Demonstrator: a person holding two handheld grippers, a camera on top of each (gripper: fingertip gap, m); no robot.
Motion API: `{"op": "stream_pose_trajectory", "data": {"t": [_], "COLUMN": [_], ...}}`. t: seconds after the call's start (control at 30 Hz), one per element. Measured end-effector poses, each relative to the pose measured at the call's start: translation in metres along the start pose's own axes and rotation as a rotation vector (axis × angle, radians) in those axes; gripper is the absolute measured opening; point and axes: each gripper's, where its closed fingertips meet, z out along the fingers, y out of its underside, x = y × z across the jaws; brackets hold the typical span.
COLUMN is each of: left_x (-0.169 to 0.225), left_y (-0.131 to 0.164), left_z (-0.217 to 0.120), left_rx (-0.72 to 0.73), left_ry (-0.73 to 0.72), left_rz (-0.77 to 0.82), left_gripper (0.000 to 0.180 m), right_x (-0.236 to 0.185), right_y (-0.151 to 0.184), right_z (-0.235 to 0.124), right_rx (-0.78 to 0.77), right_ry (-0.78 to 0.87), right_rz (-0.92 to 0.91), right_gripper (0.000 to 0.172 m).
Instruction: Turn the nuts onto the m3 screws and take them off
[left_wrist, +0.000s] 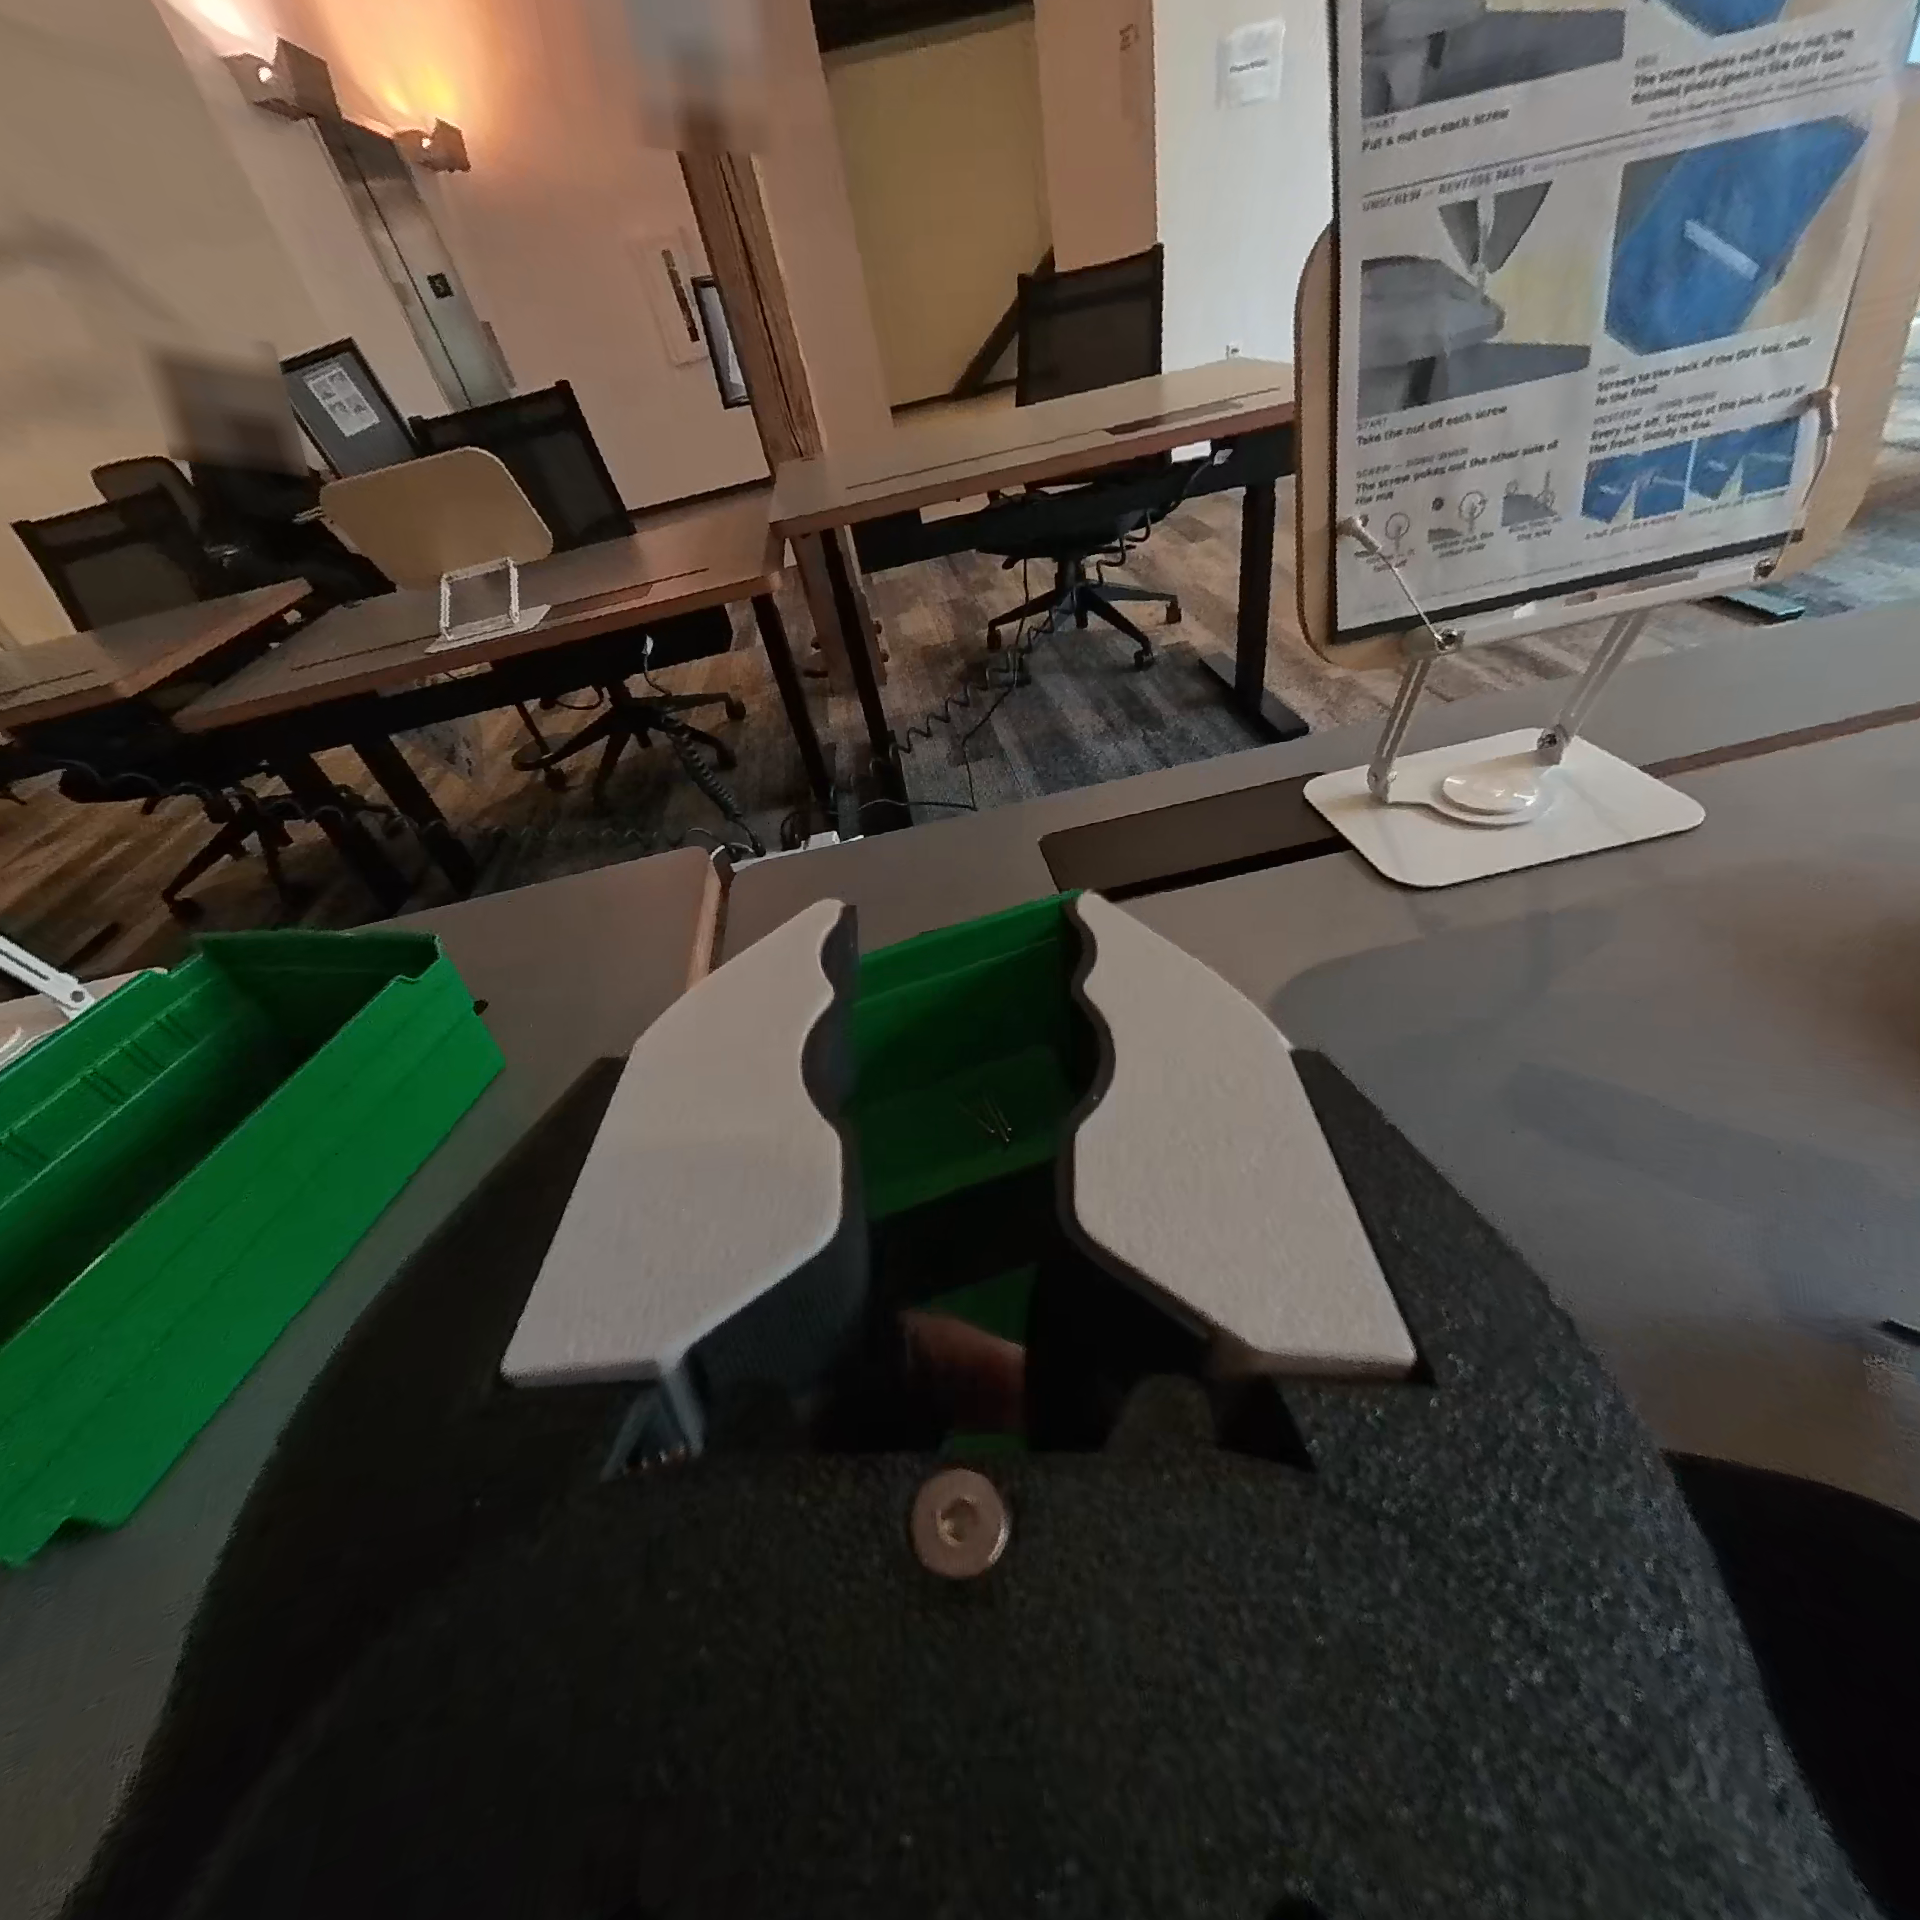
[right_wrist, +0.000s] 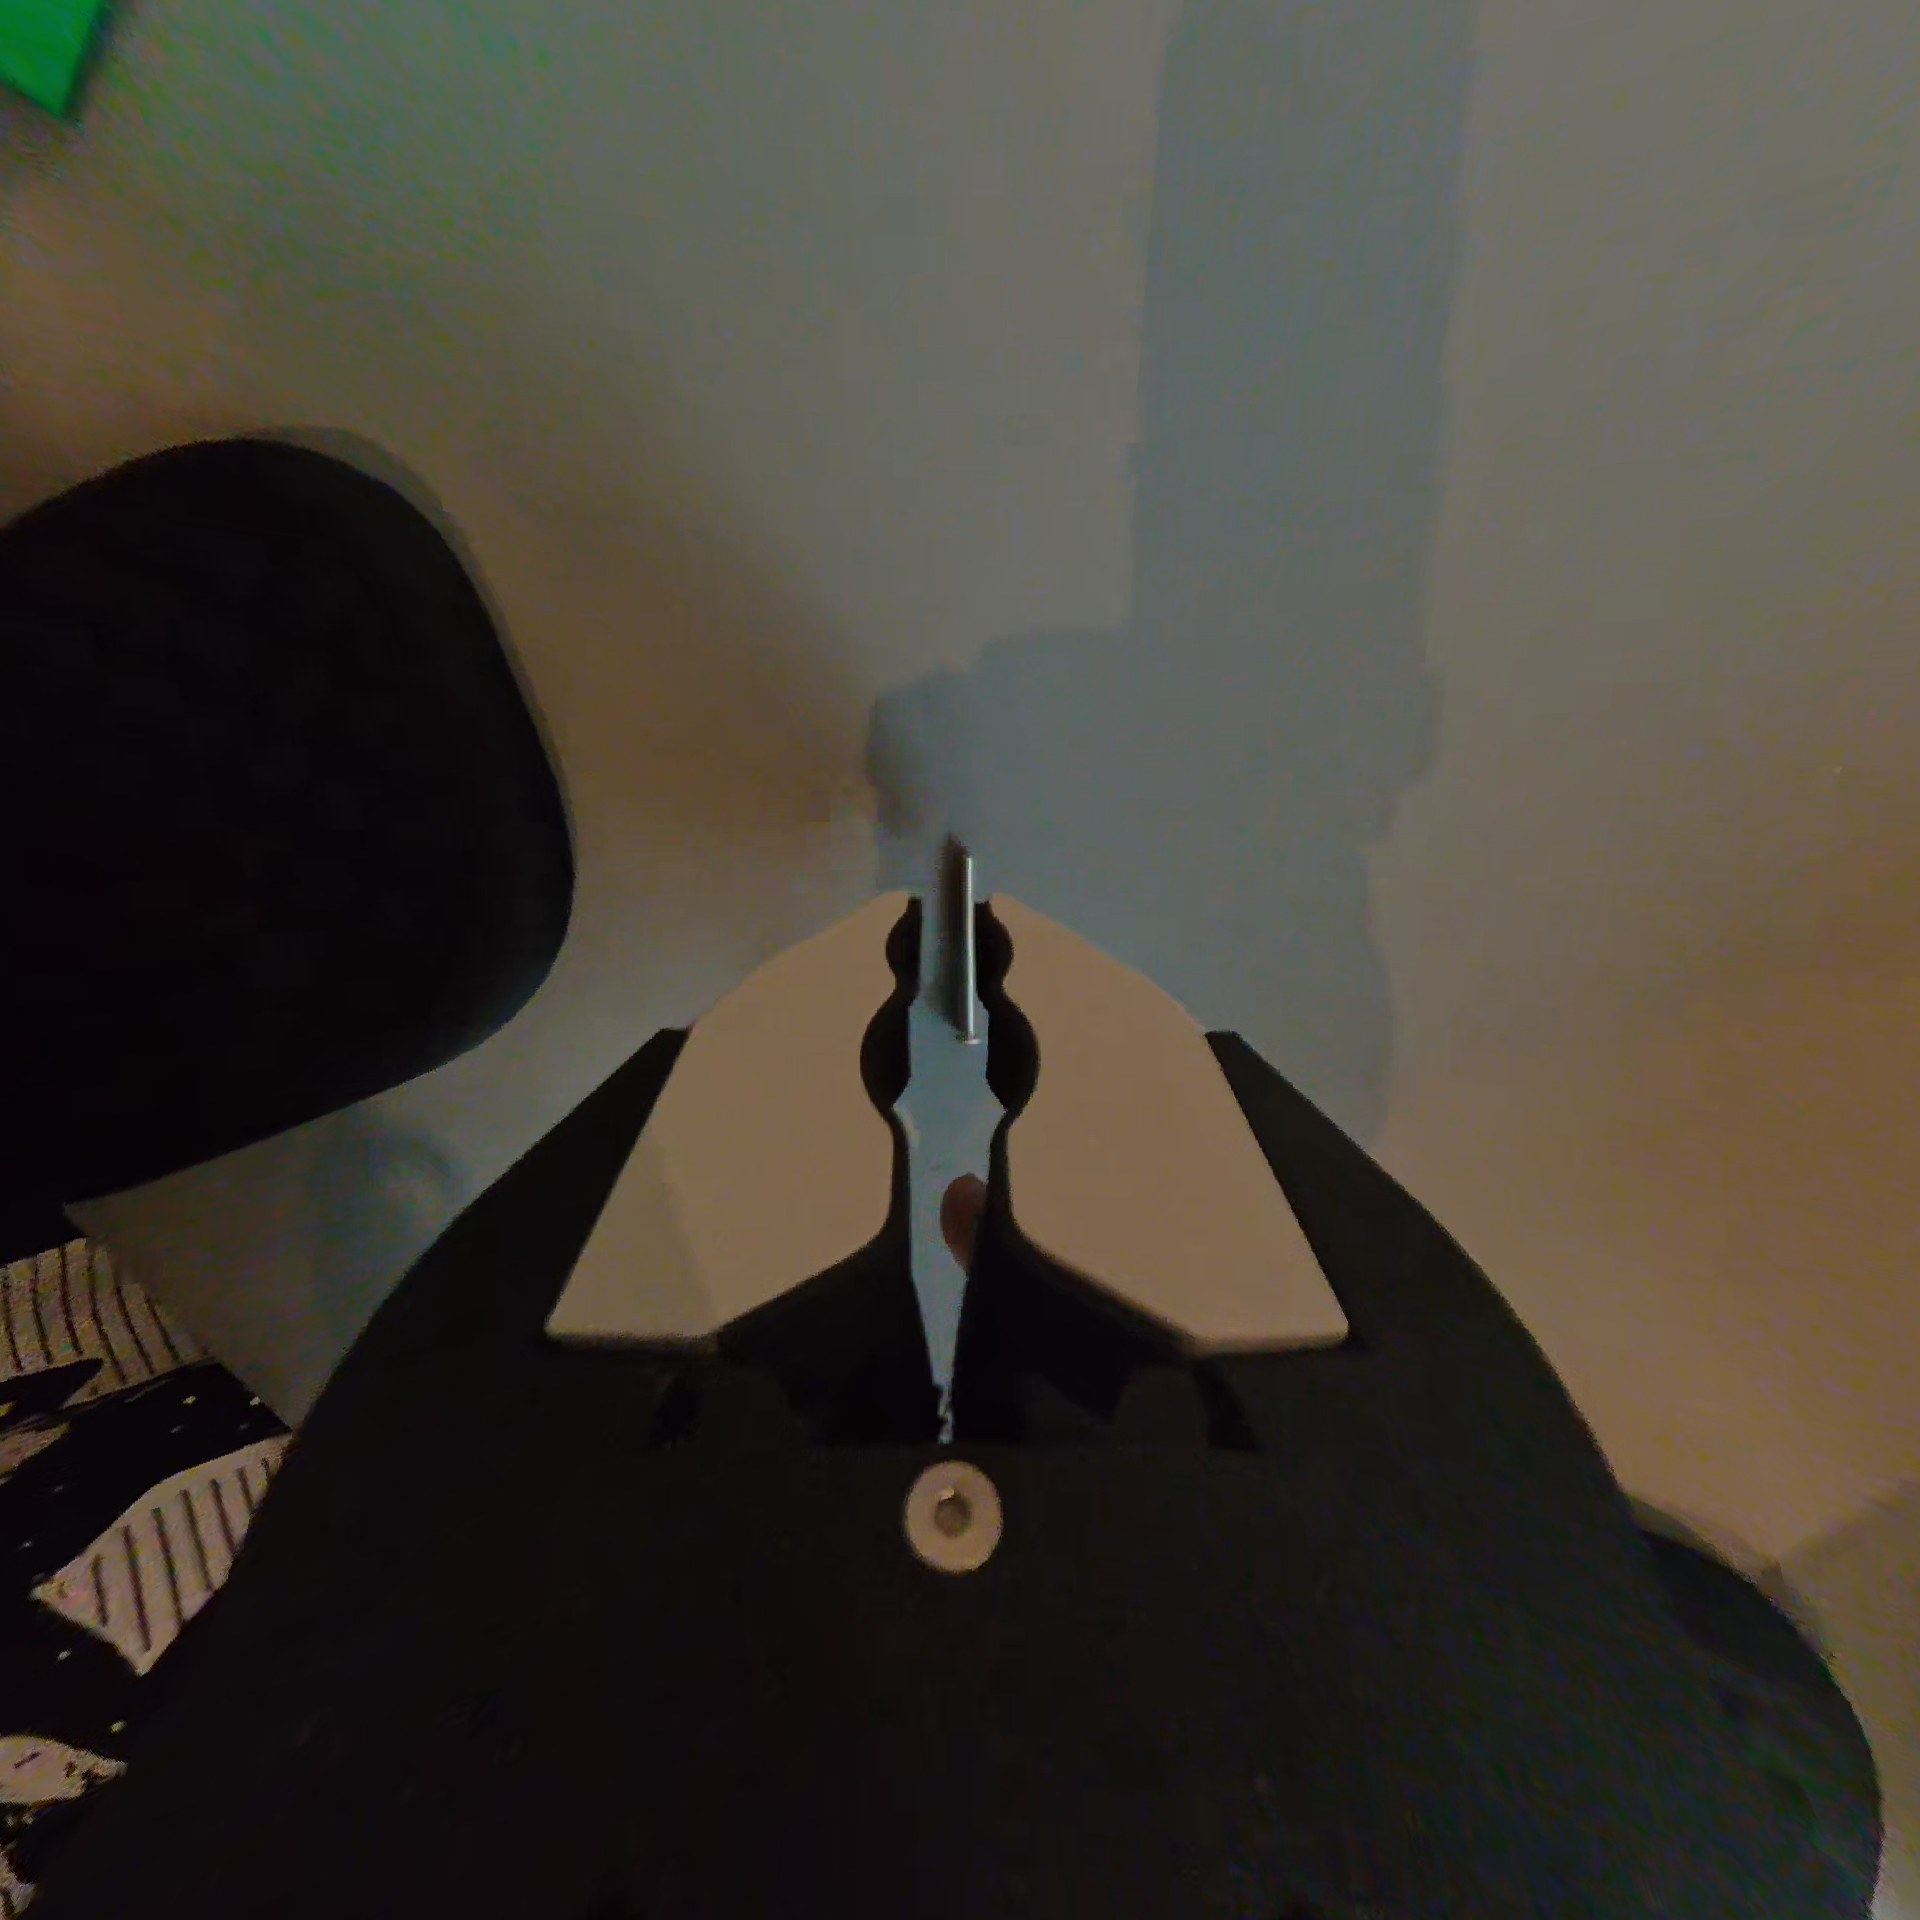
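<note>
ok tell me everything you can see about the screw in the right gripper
The screw is a thin, silvery metal rod, dull grey with a bright highlight along one edge. It lies lengthwise along the fingers of the right gripper, its far end poking out past the nearly closed fingertips, above a plain pale surface. The fingers close in on both sides of it. No nut shows on it; threads and head are too blurred to make out.

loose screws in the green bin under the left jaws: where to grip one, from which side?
Grip a screw mid-shank, coming straight down through the green bin's open top. They lie flat on its floor, walls block the sides; set the open left jaws across the shank.
</note>
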Motion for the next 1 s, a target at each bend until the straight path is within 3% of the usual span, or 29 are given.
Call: {"op": "stream_pose_trajectory", "data": {"t": [0.03, 0.2, 0.43, 0.57, 0.7, 0.83, 1.0], "left_x": [0.002, 0.006, 0.006, 0.015, 0.024, 0.03, 0.03], "left_y": [0.0, 0.0, 0.007, 0.011, 0.02, 0.058, 0.137], "left_z": [0.001, 0.004, 0.014, 0.022, 0.026, 0.023, 0.031], "left_rx": [-0.003, -0.019, -0.086, -0.133, -0.214, -0.411, -0.746], "left_ry": [0.004, 0.009, -0.01, 0.015, 0.072, 0.179, 0.361], "left_rz": [0.007, 0.024, 0.035, 0.048, 0.046, 0.155, 0.107], "left_gripper": [0.036, 0.036, 0.036, 0.036, 0.035, 0.027, 0.023], "right_x": [-0.001, -0.002, 0.01, 0.036, 0.074, 0.087, 0.085], "right_y": [-0.002, -0.02, -0.057, -0.06, -0.054, -0.052, -0.046], "right_z": [-0.003, -0.026, -0.093, -0.119, -0.118, -0.116, -0.112], "right_rx": [0.016, 0.173, 0.524, 0.638, 0.696, 0.775, 0.776], "right_ry": [-0.009, -0.044, -0.072, -0.08, -0.086, -0.132, -0.143], "right_rz": [-0.004, -0.058, -0.202, -0.307, -0.285, -0.224, -0.244], "right_gripper": [0.009, 0.021, 0.039, 0.042, 0.042, 0.041, 0.041]}}
